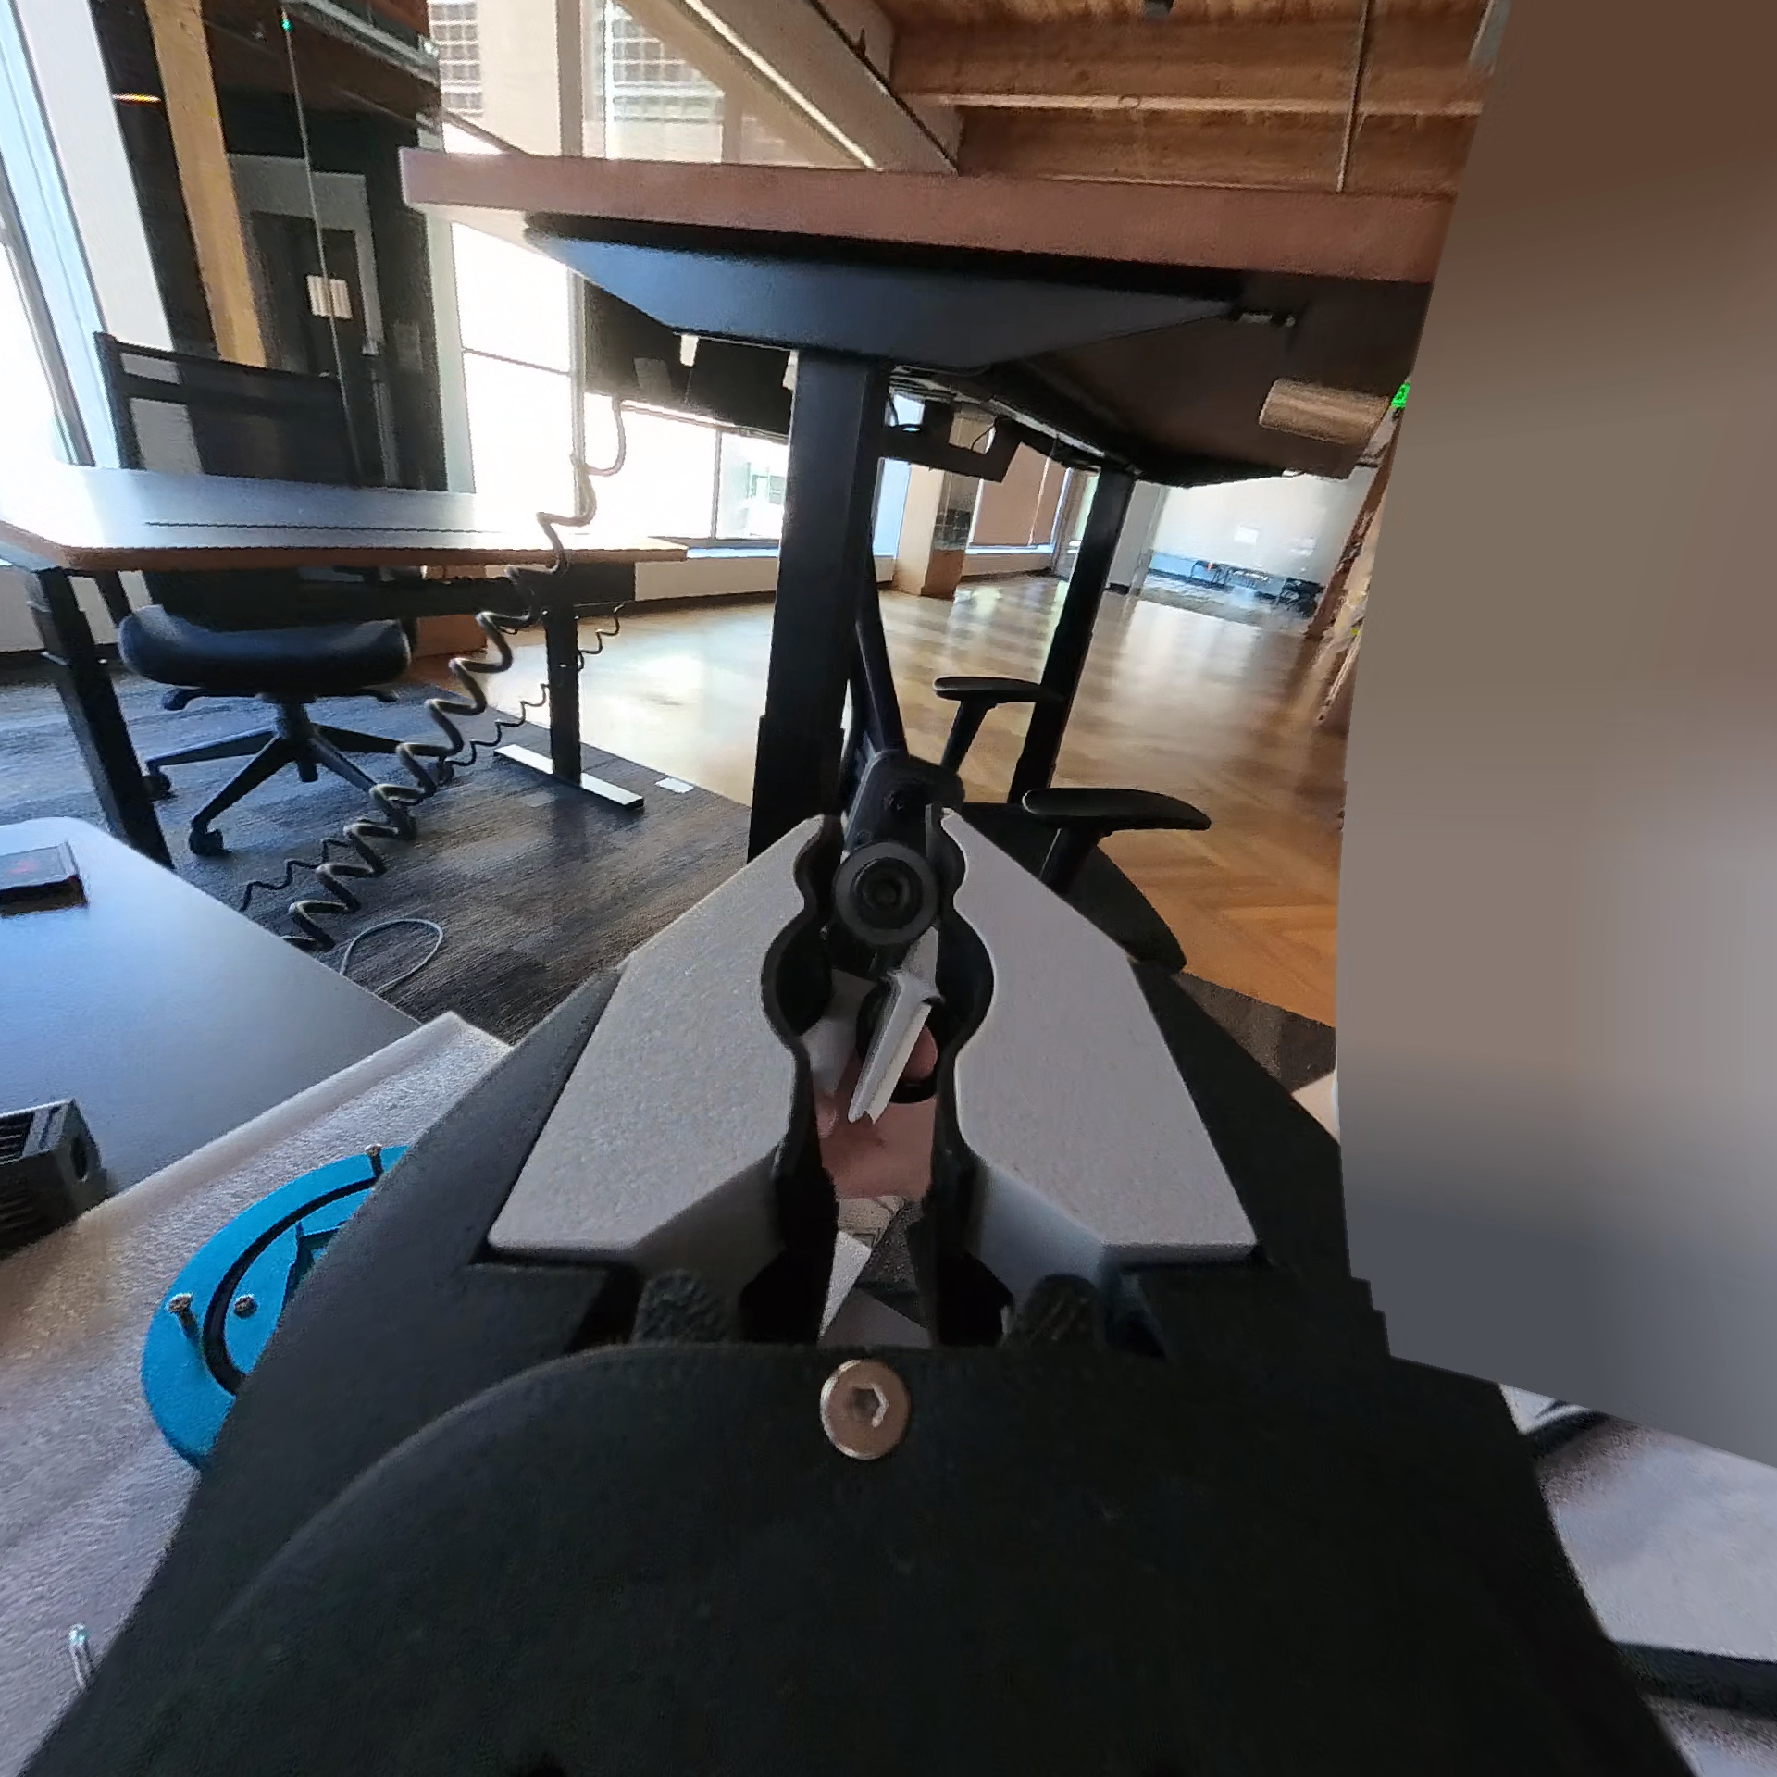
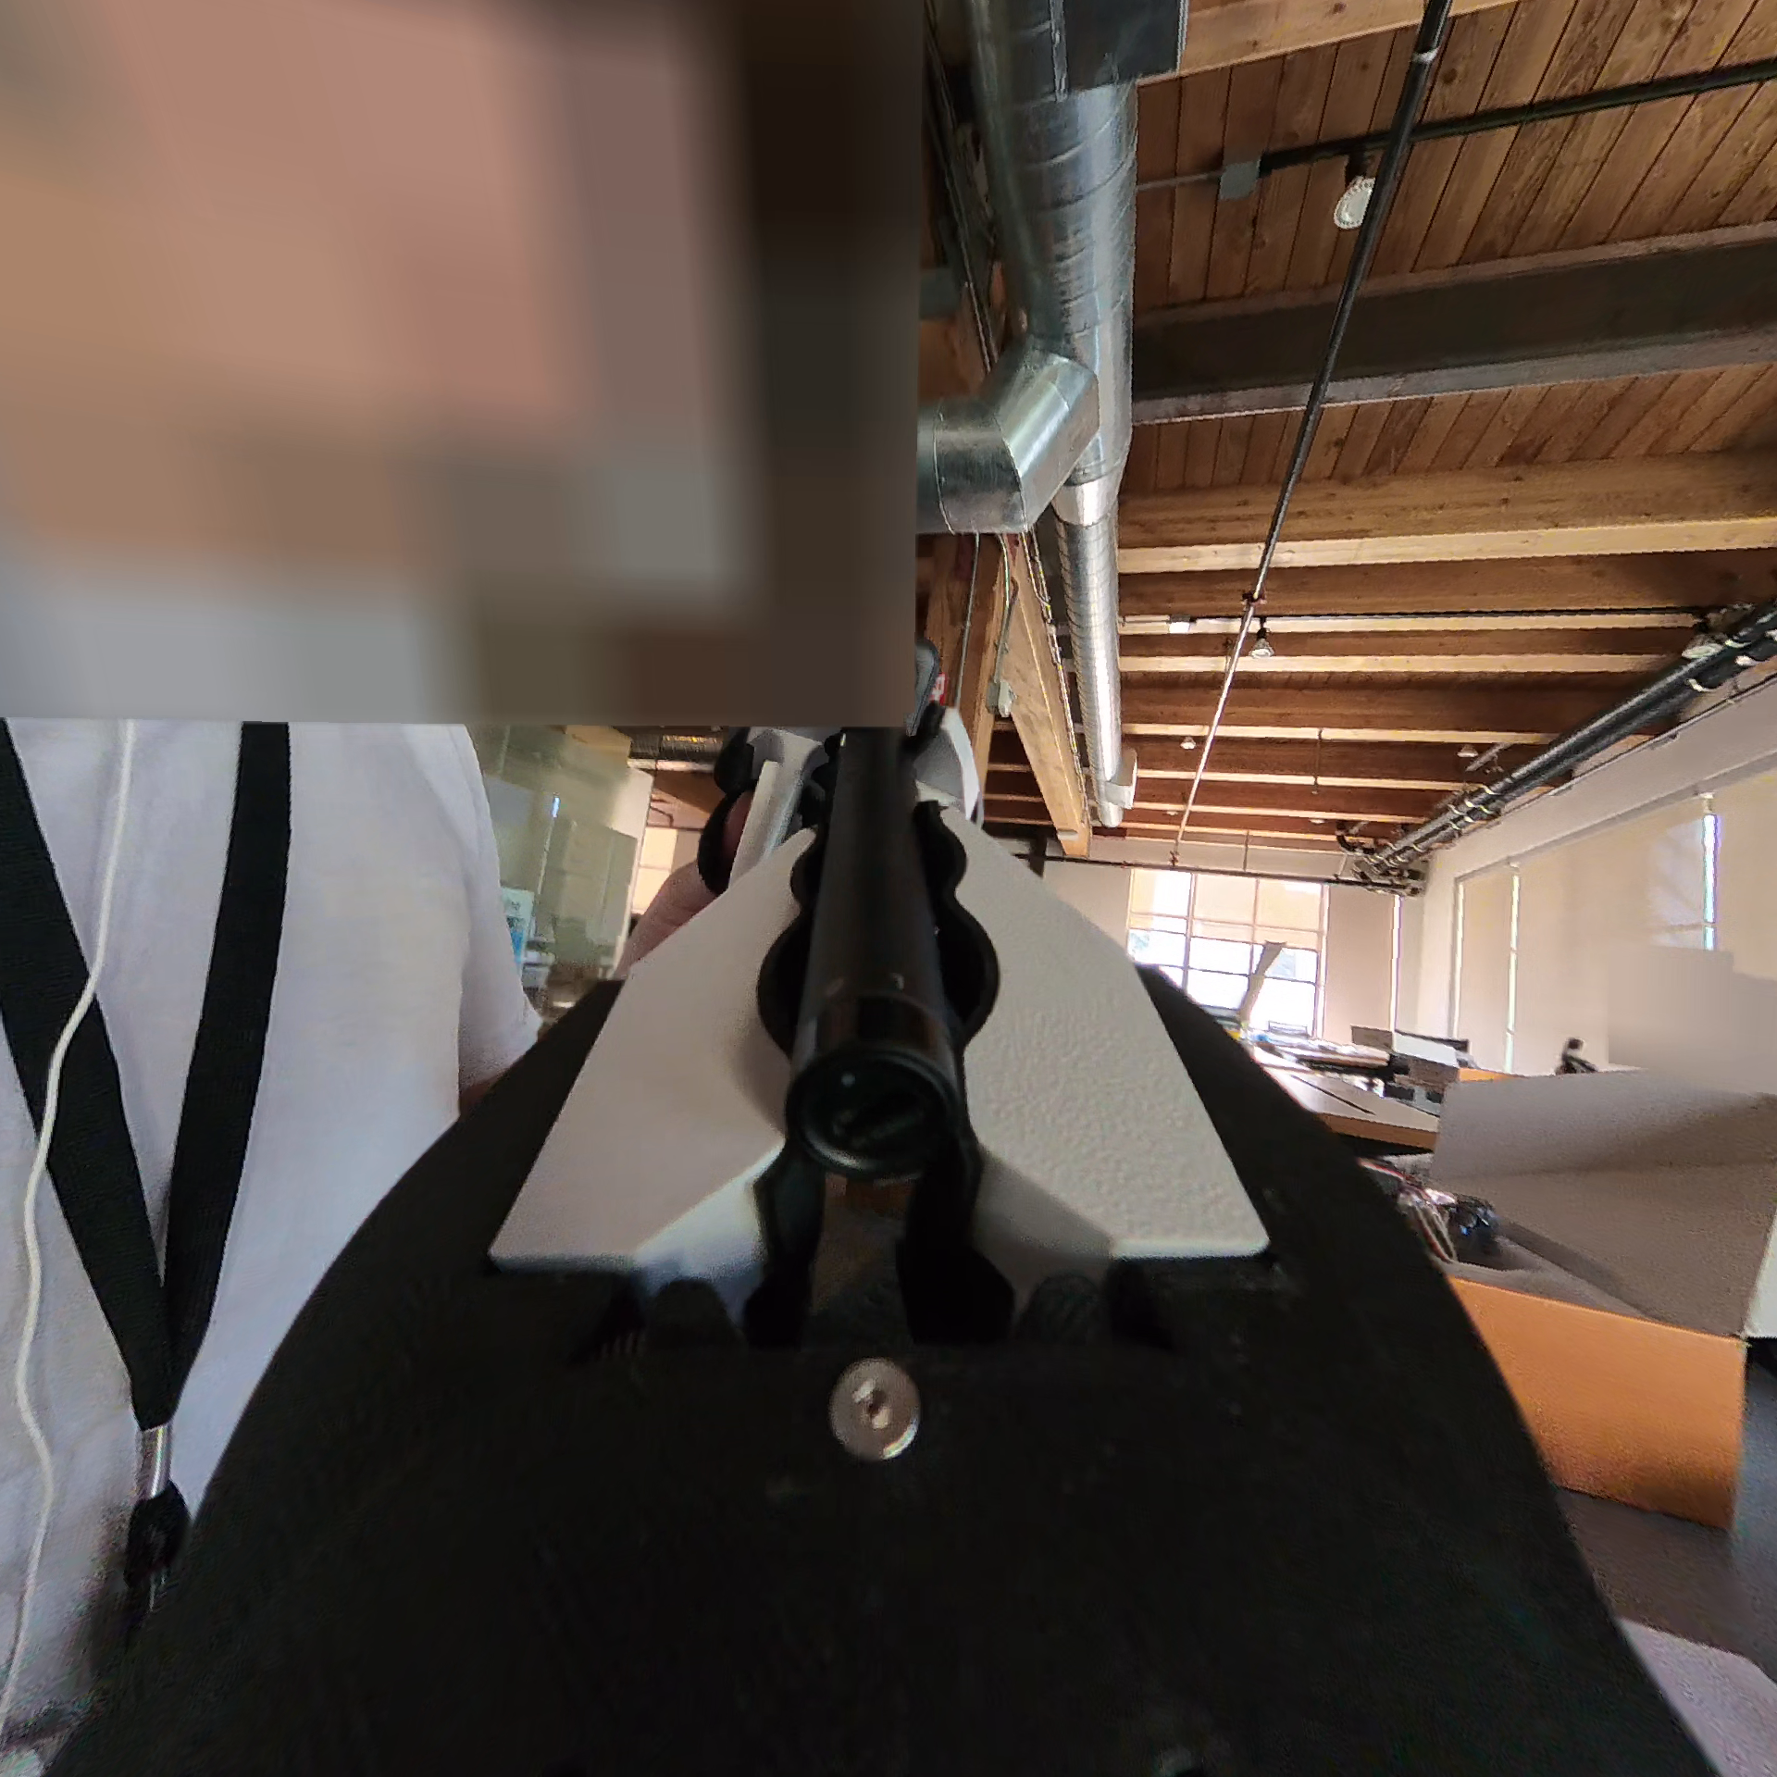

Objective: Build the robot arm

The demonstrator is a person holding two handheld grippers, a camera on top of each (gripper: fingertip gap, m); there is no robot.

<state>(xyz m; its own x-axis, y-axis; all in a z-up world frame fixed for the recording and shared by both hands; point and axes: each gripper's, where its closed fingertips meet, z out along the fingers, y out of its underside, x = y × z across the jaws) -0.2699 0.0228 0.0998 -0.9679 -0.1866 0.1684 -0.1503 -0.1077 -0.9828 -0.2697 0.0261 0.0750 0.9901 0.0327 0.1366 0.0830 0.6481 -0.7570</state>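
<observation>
My left gripper [image 1: 880,846] is shut on a black pole [image 1: 885,894], whose round end cap and a hinged joint above it show between the grey fingers [image 1: 673,1058]. Through the gap behind the cap I see white parts of the other gripper and a hand. In the right wrist view my right gripper [image 2: 870,846] is shut on the same kind of black pole [image 2: 865,962], which runs along the fingers [image 2: 1077,1058] with its end cap facing the camera. The other gripper [image 2: 769,779] holds the pole's far end, raised towards the ceiling.
A blue disc with screws [image 1: 240,1288] lies on a white foam mat by a grey table [image 1: 144,1010] that carries a black box [image 1: 38,1173]. Desks, an office chair [image 1: 269,663] and a coiled cable [image 1: 423,760] stand beyond. A person in a white shirt [image 2: 365,962] is close on the left; an open cardboard box [image 2: 1587,1375] sits on the right. Less than 4 cm separates the two grippers' tips.
</observation>
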